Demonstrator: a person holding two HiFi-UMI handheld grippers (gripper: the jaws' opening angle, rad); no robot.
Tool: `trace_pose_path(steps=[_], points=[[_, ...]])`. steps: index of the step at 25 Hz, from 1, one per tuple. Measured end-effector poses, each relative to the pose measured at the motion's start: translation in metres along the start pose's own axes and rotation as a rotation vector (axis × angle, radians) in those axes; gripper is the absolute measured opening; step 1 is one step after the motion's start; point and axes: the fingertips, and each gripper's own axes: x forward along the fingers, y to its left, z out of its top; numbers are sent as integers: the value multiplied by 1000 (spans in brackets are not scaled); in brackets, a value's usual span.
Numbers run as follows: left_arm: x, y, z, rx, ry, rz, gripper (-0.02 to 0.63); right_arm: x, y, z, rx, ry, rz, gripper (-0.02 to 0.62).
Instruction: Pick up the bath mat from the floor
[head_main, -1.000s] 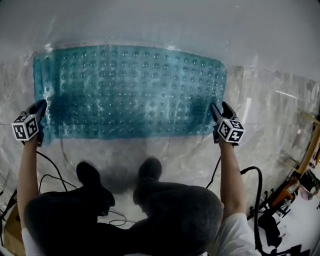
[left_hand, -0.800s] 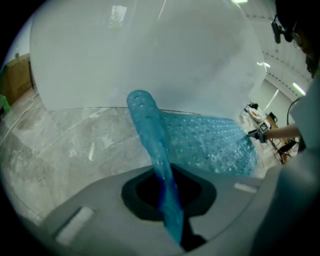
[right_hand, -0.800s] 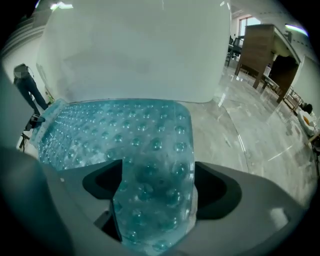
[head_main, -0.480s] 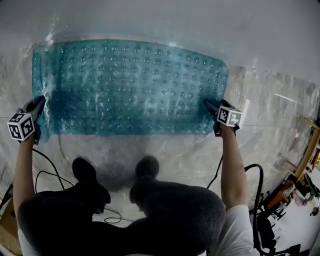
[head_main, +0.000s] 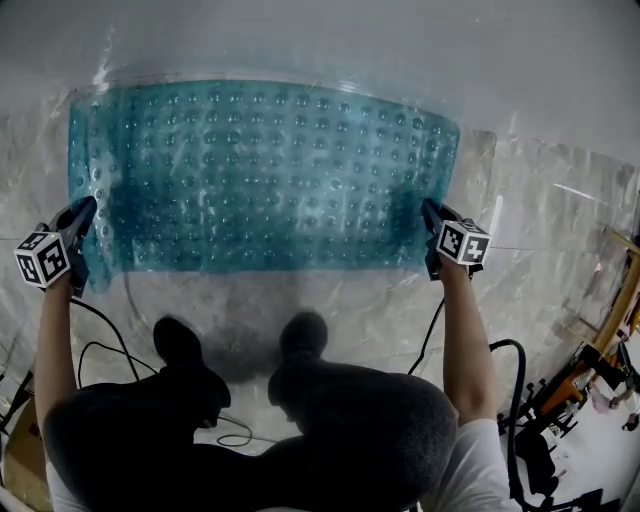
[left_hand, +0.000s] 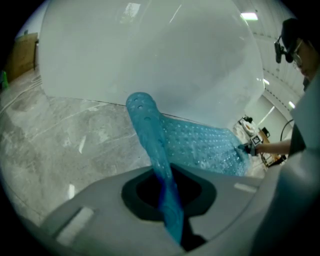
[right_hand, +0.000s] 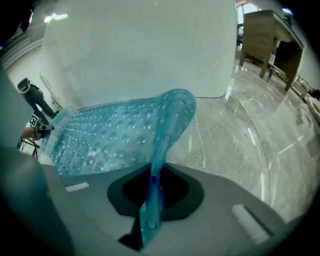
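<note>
Jaws of the left gripper (left_hand: 167, 192) closed narrow on the thin left short edge of the bath mat (head_main: 260, 170), which rises from between them as a curled blue strip; jaws of the right gripper (right_hand: 152, 192), having just been closing, now pinch the mat's right short edge in the same way. The mat's long axis runs straight from one gripper to the other, each hand at its own end, neither nearer than the other. The middle of the mat appears to lie flat on the floor (head_main: 540, 210), so the coming lift is judged to need both ends raised together. Beyond the mat's far long edge stands a pale upright surface (head_main: 300, 35); on its near side are the person's shoes (head_main: 180, 345) and loose cables (head_main: 100, 350), none lying on the mat
</note>
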Motion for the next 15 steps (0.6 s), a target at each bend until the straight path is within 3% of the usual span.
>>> trace_pose_path(steps=[8,15], points=[[-24,-29,20,-35,-45,-139,18,-52,38,25,17,-29,153,21],[-84,-81,46,-71,-103,-222,18,-139,88,58,51,-63,216,20]])
